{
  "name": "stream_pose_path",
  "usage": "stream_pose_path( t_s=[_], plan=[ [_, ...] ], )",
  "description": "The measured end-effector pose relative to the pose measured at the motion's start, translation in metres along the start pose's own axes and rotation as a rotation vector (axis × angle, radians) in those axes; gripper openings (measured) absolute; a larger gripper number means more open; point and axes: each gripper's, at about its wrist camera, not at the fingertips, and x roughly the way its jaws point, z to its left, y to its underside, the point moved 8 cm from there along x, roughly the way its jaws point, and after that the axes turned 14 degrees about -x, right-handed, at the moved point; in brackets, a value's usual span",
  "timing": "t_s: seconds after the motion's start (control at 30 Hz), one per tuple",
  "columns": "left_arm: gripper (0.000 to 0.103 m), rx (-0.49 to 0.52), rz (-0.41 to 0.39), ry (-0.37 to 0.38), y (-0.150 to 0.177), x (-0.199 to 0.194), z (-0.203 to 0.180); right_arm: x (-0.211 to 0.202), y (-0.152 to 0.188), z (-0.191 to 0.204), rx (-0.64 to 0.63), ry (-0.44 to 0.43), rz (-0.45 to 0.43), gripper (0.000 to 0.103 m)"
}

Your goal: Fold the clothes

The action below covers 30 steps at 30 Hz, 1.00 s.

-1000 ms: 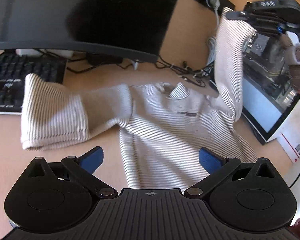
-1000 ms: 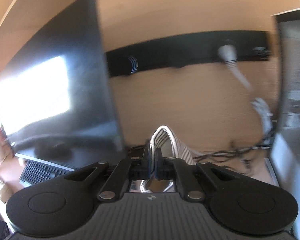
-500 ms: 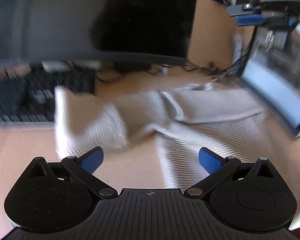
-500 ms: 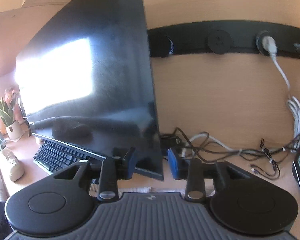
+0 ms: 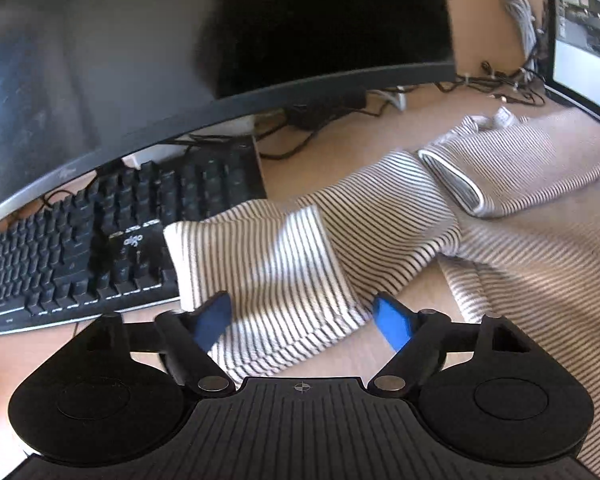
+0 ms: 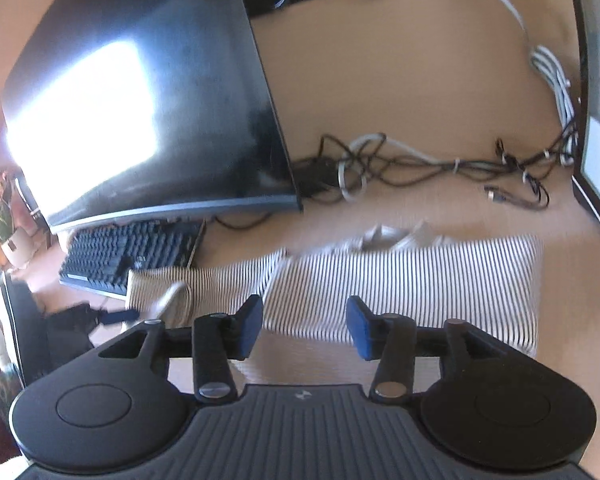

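On the keyboard (image 5: 80, 256): "aigo"

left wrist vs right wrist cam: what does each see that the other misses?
Left wrist only: the left sleeve cuff between the closing left gripper fingers, not yet pinched, and the white collar.

Right wrist only: the potted plant, and the right gripper, opening over the sweater.

Both: striped sweater, keyboard, monitor, cable tangle.

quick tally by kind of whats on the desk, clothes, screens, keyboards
Clothes: 1, the striped sweater
Screens: 2, the curved monitor and the second screen at the right edge
Keyboards: 1, the black keyboard
Total: 4
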Motion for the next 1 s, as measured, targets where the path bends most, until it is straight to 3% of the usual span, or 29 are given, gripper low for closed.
stream_pose_path(
  t_s=[0.1,0.17,0.23,0.43,0.63,0.73,1.0],
  plan=[
    [0.059,-0.011,-0.022,0.0,-0.005,-0.003,0.008,0.001,0.01,0.004,0.021,-0.009,0.015,0.048],
    [0.031,-0.033,-0.046,-0.005,-0.009,-0.009,0.015,0.003,0.013,0.006,0.025,-0.016,0.021,0.048],
    [0.021,-0.068,-0.078,-0.015,-0.016,-0.015,0.024,0.004,0.013,0.01,0.026,-0.027,0.025,0.048],
    [0.017,-0.156,-0.156,0.015,-0.035,-0.049,0.038,0.017,-0.006,0.04,0.056,-0.155,0.013,0.048],
    [0.017,-0.124,-0.209,0.065,-0.04,-0.082,0.019,0.037,-0.048,0.098,0.207,-0.461,-0.005,0.048],
    [0.017,-0.076,-0.225,0.081,-0.038,-0.09,0.004,0.052,-0.061,0.119,0.28,-0.567,0.033,0.046],
    [0.016,-0.038,-0.263,0.143,-0.034,-0.108,-0.019,0.083,-0.054,0.13,0.288,-0.512,0.148,0.046]
  ],
)
